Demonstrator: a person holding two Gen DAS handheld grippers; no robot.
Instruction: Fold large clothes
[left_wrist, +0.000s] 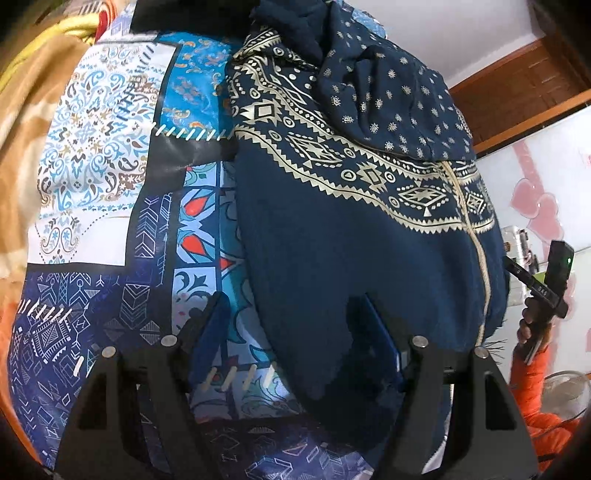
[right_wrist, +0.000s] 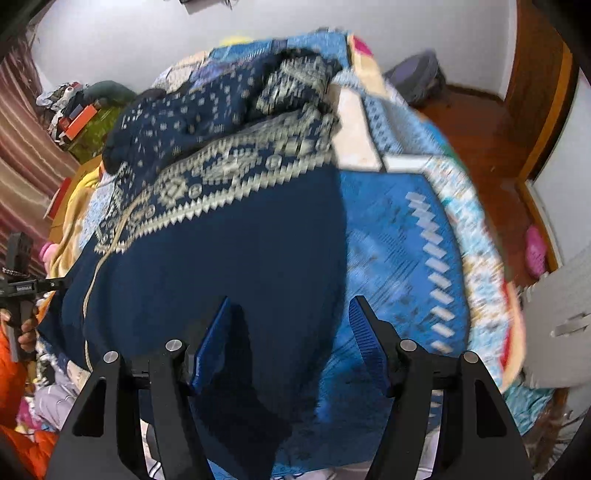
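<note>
A large navy garment (left_wrist: 332, 258) with a cream geometric band and a dotted hood lies spread on a blue patterned bedspread (left_wrist: 110, 177). My left gripper (left_wrist: 291, 332) is open, pointing down over the garment's lower left edge. One finger is above the bedspread and the other above the navy cloth. In the right wrist view the same garment (right_wrist: 221, 258) covers the left half of the bedspread (right_wrist: 399, 240). My right gripper (right_wrist: 291, 328) is open, straddling the garment's right edge. No pad presses on cloth.
A tan and yellow blanket (left_wrist: 26, 122) is bunched at the bed's far left. An orange sleeve (left_wrist: 535, 373) shows at the right edge. Wooden floor (right_wrist: 476, 125) with a pink slipper (right_wrist: 535, 251) lies beyond the bed. Piled clutter (right_wrist: 77, 110) stands by a striped curtain.
</note>
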